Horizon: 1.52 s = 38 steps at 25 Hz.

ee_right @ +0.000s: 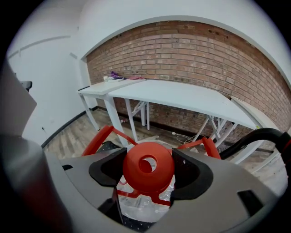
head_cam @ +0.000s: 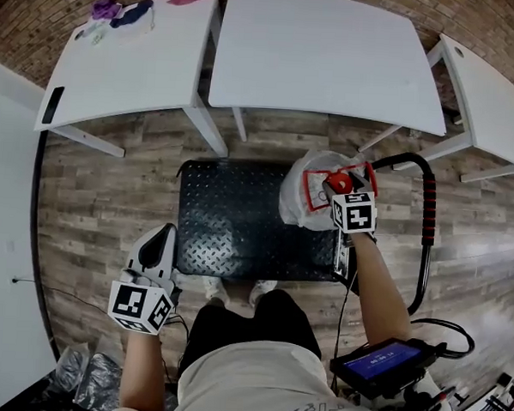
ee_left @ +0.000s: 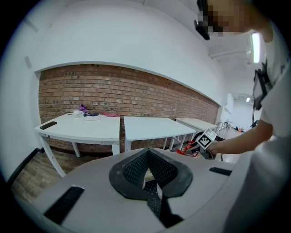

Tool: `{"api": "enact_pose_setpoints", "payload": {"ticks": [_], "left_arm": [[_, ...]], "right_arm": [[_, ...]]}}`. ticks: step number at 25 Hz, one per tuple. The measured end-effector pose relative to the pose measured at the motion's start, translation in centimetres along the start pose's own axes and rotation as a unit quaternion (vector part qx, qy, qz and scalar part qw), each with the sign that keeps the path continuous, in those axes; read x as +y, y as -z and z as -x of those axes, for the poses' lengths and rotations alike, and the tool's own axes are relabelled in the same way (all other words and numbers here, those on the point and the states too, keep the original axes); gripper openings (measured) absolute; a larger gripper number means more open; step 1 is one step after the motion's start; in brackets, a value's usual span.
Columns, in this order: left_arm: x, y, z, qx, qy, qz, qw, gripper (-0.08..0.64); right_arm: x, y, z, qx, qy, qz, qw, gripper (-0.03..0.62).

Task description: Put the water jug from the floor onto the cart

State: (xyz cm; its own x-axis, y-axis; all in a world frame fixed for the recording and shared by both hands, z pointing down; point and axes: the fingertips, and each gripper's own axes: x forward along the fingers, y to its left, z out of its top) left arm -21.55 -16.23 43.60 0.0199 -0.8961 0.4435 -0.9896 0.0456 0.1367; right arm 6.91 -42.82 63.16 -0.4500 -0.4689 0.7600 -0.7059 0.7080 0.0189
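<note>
The water jug (head_cam: 302, 194), clear plastic with a red carrying frame and a red cap (head_cam: 338, 180), is over the right rear part of the black cart deck (head_cam: 239, 217). I cannot tell whether it rests on the deck. My right gripper (head_cam: 339, 189) is shut on the cap (ee_right: 148, 167), one jaw on each side, with the clear body (ee_right: 141, 205) below. My left gripper (head_cam: 158, 247) hovers by the deck's front left corner, shut on nothing. In the left gripper view its tips (ee_left: 148, 157) meet, and the right gripper's marker cube (ee_left: 207, 139) shows far right.
The cart's black handle with red grip (head_cam: 428, 218) rises to the right of the jug. Three white tables (head_cam: 325, 49) (head_cam: 127, 60) (head_cam: 490, 101) stand beyond the cart against a brick wall. A white wall (head_cam: 2, 230) runs along the left. A device with a blue screen (head_cam: 386, 362) hangs near my right hip.
</note>
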Motion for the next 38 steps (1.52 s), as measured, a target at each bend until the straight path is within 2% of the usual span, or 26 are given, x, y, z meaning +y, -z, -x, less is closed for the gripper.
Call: {"api": "enact_pose_setpoints", "payload": {"ticks": [6, 13, 20, 28, 33, 38], "left_arm": [[1.2, 1.0, 0.3, 0.013, -0.019, 0.007, 0.9997, 0.000], [1.6, 2.2, 0.4, 0.027, -0.031, 0.015, 0.9990, 0.000], [1.3, 2.5, 0.0, 0.036, -0.029, 0.015, 0.9988, 0.000], [0.8, 2.8, -0.5, 0.040, -0.020, 0.012, 0.9989, 0.000], [0.4, 3.0, -0.4, 0.039, -0.012, 0.007, 0.9991, 0.000], [0.6, 3.0, 0.5, 0.038, -0.006, 0.008, 0.9992, 0.000]], "right_arm": [[-2.3, 0.3, -3.8, 0.015, 0.009, -0.020, 1.000, 0.313], [-3.8, 1.6, -5.8, 0.029, 0.015, -0.030, 0.999, 0.313], [-4.3, 3.6, -6.8, 0.047, 0.018, -0.048, 0.998, 0.313], [-5.3, 3.6, -7.3, 0.048, 0.030, -0.076, 0.995, 0.313], [-5.7, 3.5, -7.0, 0.043, 0.039, -0.069, 0.996, 0.314], [-5.1, 1.7, -4.3, -0.002, 0.075, -0.033, 0.997, 0.314]]}}
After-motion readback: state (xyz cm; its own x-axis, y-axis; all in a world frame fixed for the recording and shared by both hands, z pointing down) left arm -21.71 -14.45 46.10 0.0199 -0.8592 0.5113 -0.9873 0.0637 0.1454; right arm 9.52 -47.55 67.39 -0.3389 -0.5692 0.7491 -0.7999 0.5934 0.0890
